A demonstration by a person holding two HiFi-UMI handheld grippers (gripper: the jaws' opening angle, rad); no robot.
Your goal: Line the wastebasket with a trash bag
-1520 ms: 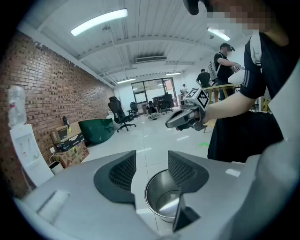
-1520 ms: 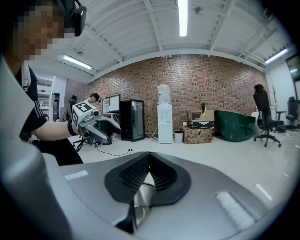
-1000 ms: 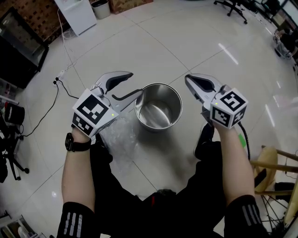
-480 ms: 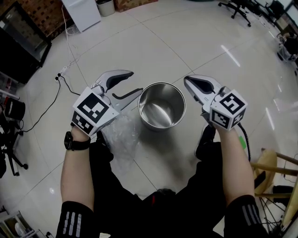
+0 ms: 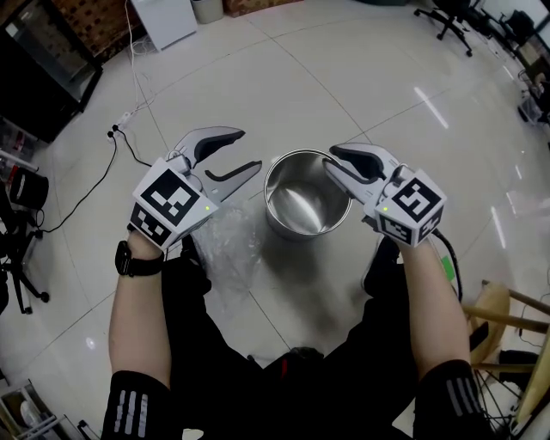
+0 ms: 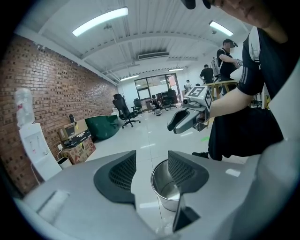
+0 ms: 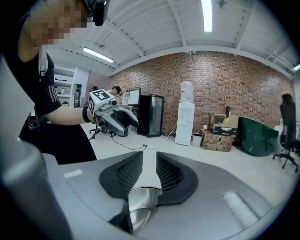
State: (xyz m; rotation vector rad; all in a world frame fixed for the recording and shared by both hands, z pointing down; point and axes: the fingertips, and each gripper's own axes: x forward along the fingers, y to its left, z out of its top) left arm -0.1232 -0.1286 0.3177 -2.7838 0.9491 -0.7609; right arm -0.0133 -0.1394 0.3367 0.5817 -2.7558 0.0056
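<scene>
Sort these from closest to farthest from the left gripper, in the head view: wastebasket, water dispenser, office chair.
From the left gripper:
1. wastebasket, just to its right.
2. water dispenser, top left.
3. office chair, far top right.

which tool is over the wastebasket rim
The right tool: its jaws have just been opening and stand over the wastebasket rim without pinching it. The left tool hangs off to the side, jaws wider apart, nothing between them.

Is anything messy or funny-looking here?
The clear trash bag is all crumpled up beside the shiny wastebasket, not inside it. The wastebasket stands upright and empty. Nothing looks spilled or broken.
</scene>
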